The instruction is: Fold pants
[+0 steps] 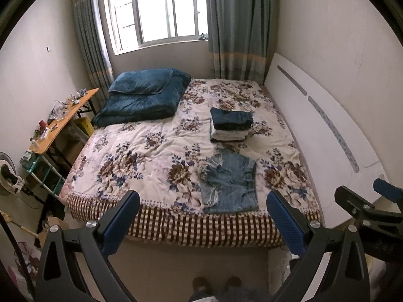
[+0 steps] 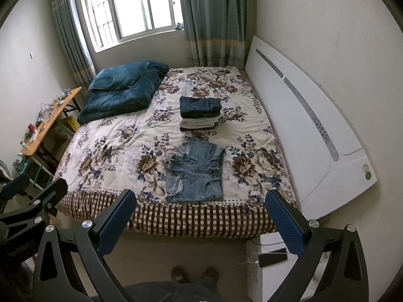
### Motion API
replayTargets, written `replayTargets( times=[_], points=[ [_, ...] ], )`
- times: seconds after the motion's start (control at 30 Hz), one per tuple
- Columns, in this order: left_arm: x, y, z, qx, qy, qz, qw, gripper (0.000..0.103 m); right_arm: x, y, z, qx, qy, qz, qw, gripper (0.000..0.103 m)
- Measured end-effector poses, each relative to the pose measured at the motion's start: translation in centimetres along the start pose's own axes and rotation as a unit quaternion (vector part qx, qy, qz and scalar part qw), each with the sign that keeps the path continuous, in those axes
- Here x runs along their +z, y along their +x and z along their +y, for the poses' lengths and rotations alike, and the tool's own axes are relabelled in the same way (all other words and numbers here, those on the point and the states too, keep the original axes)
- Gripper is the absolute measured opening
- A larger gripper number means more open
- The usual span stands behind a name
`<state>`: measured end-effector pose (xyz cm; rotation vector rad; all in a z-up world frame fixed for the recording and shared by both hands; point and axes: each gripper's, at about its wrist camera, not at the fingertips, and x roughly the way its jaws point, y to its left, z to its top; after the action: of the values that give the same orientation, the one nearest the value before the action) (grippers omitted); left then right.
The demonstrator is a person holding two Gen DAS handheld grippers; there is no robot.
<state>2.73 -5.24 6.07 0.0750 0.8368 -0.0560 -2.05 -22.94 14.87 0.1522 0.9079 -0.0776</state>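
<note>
Light blue frayed denim shorts [image 1: 230, 185] lie flat near the front edge of the floral bed [image 1: 141, 151]; they also show in the right wrist view [image 2: 195, 173]. Behind them stands a stack of folded clothes [image 1: 230, 124], dark jeans on top, also seen in the right wrist view [image 2: 200, 112]. My left gripper [image 1: 202, 201] is open and empty, held in the air in front of the bed's edge. My right gripper [image 2: 201, 201] is open and empty, beside it at the same height; it shows in the left wrist view [image 1: 362, 196].
A folded dark blue quilt with a pillow [image 1: 143, 98] lies at the bed's far left. A white headboard [image 1: 322, 130] runs along the right. A cluttered wooden table [image 1: 60, 120] stands left of the bed. A white cabinet with a phone [image 2: 272, 254] stands at front right.
</note>
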Motion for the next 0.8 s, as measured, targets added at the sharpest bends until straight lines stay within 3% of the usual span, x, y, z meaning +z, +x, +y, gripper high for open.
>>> replayTargets(
  times=[0.07, 0.3, 0.53, 0.8],
  points=[
    [-0.2, 1.5, 0.2, 0.006, -0.007, -0.008, 0.9999, 0.102, 0.3, 1.4, -0.4, 0.005, 0.002, -0.006, 1.000, 0.103],
    [0.1, 8.9, -0.3, 0.051, -0.031, 0.016, 0.9981, 0.102, 0.4, 9.4, -3.5, 0.012, 0.010, 0.011, 1.000, 0.103],
    [0.5, 17.4, -0.1, 0.048, -0.028, 0.058, 0.9968, 0.102, 2.7, 20.1, -5.3, -0.007, 0.026, 0.066, 0.997, 0.103],
    [5.2, 31.4, 0.2, 0.021, -0.004, 0.110, 0.9938, 0.102, 7.6, 34.6, -5.7, -0.054, 0.049, 0.105, 0.992, 0.103]
  ],
)
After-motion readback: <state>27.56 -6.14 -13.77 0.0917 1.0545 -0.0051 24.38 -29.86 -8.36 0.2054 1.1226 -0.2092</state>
